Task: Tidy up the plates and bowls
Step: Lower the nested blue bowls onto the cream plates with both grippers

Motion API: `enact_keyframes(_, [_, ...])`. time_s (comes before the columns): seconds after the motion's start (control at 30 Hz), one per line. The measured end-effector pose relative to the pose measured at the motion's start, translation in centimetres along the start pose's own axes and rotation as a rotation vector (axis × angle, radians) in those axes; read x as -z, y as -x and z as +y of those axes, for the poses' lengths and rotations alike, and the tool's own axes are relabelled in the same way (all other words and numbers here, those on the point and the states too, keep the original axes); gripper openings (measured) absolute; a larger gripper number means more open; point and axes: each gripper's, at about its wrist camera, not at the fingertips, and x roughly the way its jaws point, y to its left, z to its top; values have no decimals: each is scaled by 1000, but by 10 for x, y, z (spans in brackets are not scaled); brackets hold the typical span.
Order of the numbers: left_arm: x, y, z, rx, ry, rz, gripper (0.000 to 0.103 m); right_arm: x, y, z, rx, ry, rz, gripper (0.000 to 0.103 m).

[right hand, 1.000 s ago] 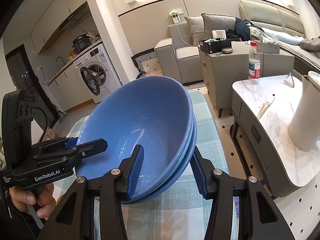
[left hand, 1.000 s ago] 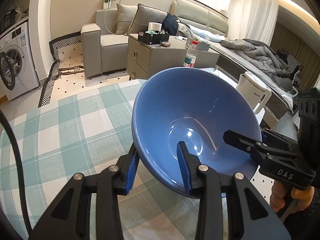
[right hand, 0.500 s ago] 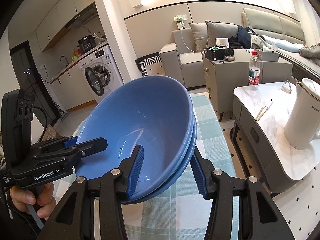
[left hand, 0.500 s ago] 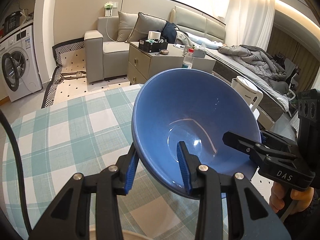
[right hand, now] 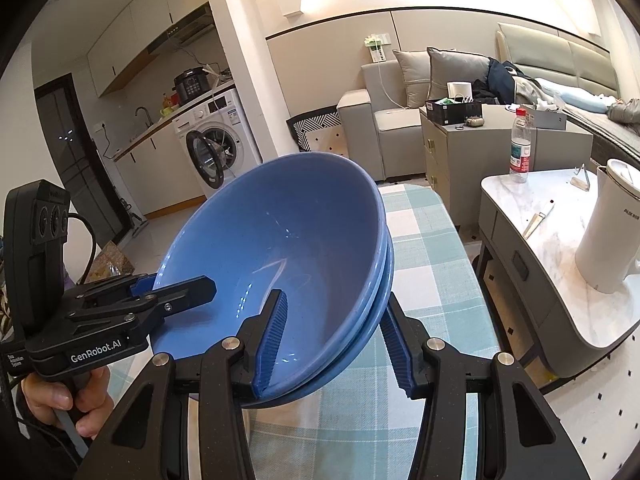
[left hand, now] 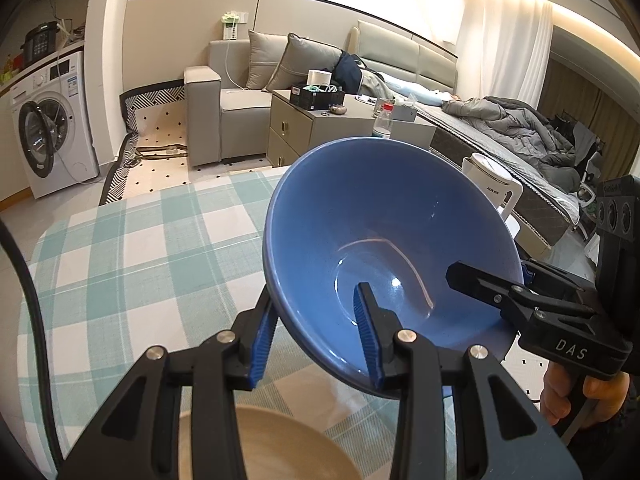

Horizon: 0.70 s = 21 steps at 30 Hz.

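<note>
A stack of nested blue bowls (left hand: 380, 240) hangs tilted above the checked table, its hollow facing me. My left gripper (left hand: 316, 328) is shut on the near left rim, one finger inside the bowl and one outside. My right gripper (right hand: 334, 332) is shut on the opposite rim of the same blue bowls (right hand: 280, 240), where the layered edges of the stack show. Each gripper appears in the other's view: the right gripper (left hand: 480, 280) at the right, the left gripper (right hand: 180, 288) at the left, each with a hand on its handle. A beige dish (left hand: 260, 448) lies just below my left gripper.
The table wears a green and white checked cloth (left hand: 140, 260). To the right stands a marble side table (right hand: 540, 248) with a white kettle (right hand: 608, 232) and a water bottle (right hand: 520, 148). A grey sofa (left hand: 224, 104) and a washing machine (left hand: 44, 136) stand beyond.
Both grippers have carried the blue bowls back over the table toward its near side. The beige dish has come into view under the left gripper. Both grips are unchanged.
</note>
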Motion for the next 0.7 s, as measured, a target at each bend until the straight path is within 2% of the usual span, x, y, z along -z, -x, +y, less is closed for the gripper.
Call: enact_keyframes(0.7, [50,63,11,-78,7,-50,40,46,33,58,-64,38,-33,50])
